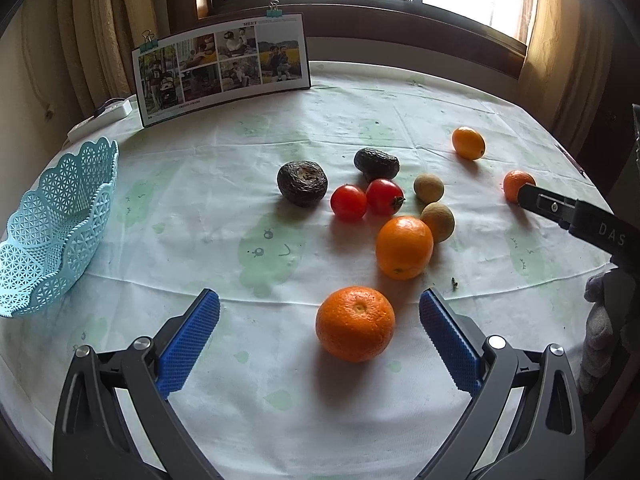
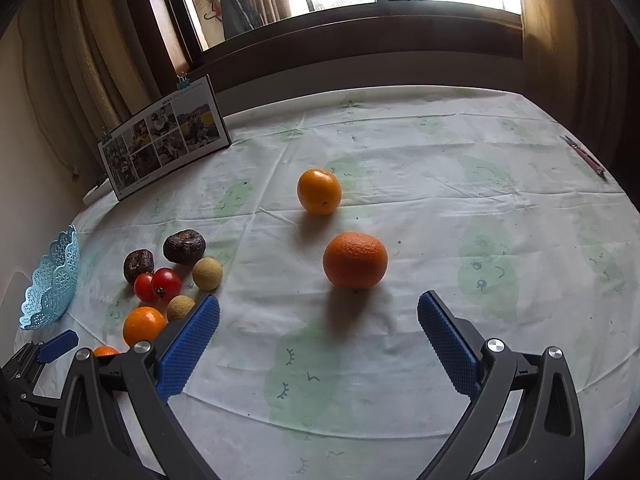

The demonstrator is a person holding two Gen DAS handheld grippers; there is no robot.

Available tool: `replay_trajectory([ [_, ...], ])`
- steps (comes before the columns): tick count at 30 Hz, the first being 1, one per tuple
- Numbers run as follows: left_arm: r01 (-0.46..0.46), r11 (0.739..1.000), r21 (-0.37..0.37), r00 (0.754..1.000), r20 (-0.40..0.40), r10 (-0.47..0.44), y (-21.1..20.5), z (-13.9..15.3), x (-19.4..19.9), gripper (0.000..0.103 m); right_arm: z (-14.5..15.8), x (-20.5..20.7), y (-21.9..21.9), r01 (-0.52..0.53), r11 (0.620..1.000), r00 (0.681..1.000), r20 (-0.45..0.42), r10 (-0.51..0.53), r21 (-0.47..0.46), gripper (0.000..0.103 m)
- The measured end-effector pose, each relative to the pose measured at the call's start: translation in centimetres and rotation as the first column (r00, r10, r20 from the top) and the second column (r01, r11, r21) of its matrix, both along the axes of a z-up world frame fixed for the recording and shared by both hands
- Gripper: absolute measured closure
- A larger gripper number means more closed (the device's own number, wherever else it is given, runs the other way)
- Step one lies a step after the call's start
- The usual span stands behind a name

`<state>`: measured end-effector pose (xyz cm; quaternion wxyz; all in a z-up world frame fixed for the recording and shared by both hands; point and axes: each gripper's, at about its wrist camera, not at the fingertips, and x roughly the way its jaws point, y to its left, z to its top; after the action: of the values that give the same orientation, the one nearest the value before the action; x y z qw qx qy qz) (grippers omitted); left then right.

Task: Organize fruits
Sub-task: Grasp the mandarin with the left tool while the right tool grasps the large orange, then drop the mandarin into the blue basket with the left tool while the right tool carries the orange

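My left gripper (image 1: 319,299) is open just above the table, and a large orange (image 1: 354,322) lies between its blue pads, untouched. Beyond it lie a second orange (image 1: 404,246), two tomatoes (image 1: 348,202), two dark wrinkled fruits (image 1: 302,182) and two tan round fruits (image 1: 429,188). The light blue lattice basket (image 1: 60,224) stands empty at the far left. My right gripper (image 2: 319,296) is open too, with a mandarin (image 2: 355,260) just ahead of its fingertips. A smaller yellow-orange fruit (image 2: 319,191) sits farther back.
A photo board (image 1: 222,66) held by binder clips stands at the table's far edge below the window. A white power strip (image 1: 100,118) lies to its left. A thin pen-like tool (image 2: 584,156) rests near the right edge. Curtains hang on both sides.
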<state>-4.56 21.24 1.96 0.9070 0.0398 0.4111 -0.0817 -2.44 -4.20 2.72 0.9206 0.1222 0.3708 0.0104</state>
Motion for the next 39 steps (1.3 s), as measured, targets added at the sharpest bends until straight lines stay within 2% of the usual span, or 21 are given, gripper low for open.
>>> replay_trajectory([
  [9,0.015,1.0,-0.011,1.0,-0.006,-0.015,-0.1,-0.3,-0.1,0.004,0.2,0.2,-1.5,0.045,0.999,0.999,-0.006,-0.045,-0.01,0.005],
  [11,0.024,1.0,-0.014,1.0,-0.006,-0.024,-0.2,-0.3,-0.2,0.015,0.2,0.4,-1.6,0.048,0.999,0.999,-0.009,-0.048,-0.013,0.005],
  [15,0.065,0.997,-0.05,0.997,-0.043,-0.067,-0.3,-0.8,-0.3,0.044,0.1,0.7,-1.8,0.048,0.999,0.999,-0.019,-0.048,-0.005,0.005],
  [17,0.077,0.995,-0.056,0.995,-0.055,-0.08,-0.3,-1.0,-0.4,0.049,0.1,1.1,-1.8,0.048,0.999,0.999,-0.026,-0.048,-0.008,0.005],
  [19,0.083,0.995,-0.056,0.995,-0.05,-0.085,-0.3,-0.9,-0.6,0.062,-0.1,1.5,-1.7,0.047,0.999,0.998,-0.032,-0.048,-0.022,0.005],
  [22,0.085,0.994,-0.064,0.995,-0.051,-0.088,-0.2,-0.9,-0.6,0.062,-0.5,2.6,-1.4,0.033,0.999,0.998,-0.059,-0.035,-0.036,0.012],
  [27,0.064,0.996,-0.063,0.997,-0.048,-0.067,0.2,-0.6,-0.3,0.062,-1.6,4.1,-1.1,0.009,0.999,0.994,-0.113,-0.015,-0.049,0.04],
  [29,0.047,0.997,-0.063,0.998,-0.04,-0.05,0.6,-0.3,-0.1,0.062,-1.7,4.2,-1.1,0.011,0.998,0.994,-0.112,-0.018,-0.061,0.044],
  [30,0.04,0.997,-0.063,0.998,-0.036,-0.043,0.7,-0.2,0.0,0.062,-1.7,4.3,-1.1,0.011,0.998,0.994,-0.112,-0.018,-0.063,0.051],
  [33,0.02,0.998,-0.065,0.999,-0.025,-0.022,1.3,0.3,0.4,0.062,-1.7,4.4,-1.4,0.02,0.998,0.993,-0.111,-0.027,-0.063,0.062],
  [39,-0.016,0.997,-0.071,1.0,0.003,0.017,2.6,1.2,1.1,0.062,-1.4,4.2,-1.1,0.026,0.997,0.994,-0.108,-0.034,-0.07,0.063],
])
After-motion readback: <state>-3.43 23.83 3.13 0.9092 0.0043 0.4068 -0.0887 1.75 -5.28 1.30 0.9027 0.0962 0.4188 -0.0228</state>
